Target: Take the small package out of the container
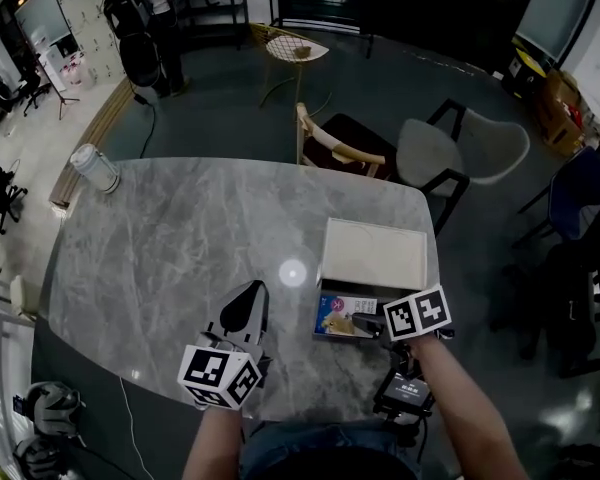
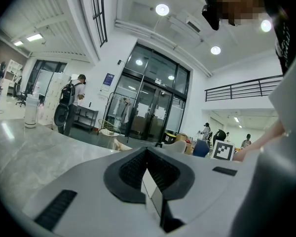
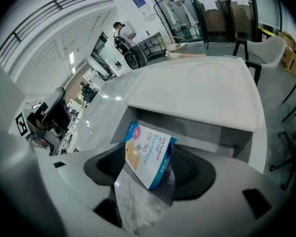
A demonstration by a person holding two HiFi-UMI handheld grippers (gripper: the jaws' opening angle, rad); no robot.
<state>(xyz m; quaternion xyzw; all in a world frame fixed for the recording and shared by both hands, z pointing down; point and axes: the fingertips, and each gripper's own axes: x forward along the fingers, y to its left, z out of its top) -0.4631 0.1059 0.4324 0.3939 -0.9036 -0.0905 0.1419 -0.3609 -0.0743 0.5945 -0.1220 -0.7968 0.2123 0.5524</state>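
Observation:
The small package (image 1: 342, 313), a blue-and-white box, sits at the near end of the white flat container (image 1: 375, 253) on the grey marble table (image 1: 170, 248). My right gripper (image 1: 365, 321) is over it. In the right gripper view the package (image 3: 149, 152) stands tilted between the two dark pads of that gripper (image 3: 150, 168), touching both, with the container's white top (image 3: 197, 93) just beyond. My left gripper (image 1: 248, 308) rests to the left of the container, jaws together and empty; in its own view this left gripper (image 2: 149, 181) shows pads that meet.
A white cylinder (image 1: 95, 168) stands at the table's far left corner. Chairs (image 1: 342, 151) (image 1: 462, 150) stand beyond the far edge. A person with a backpack (image 1: 140, 23) is far off. The table's near edge runs just under my arms.

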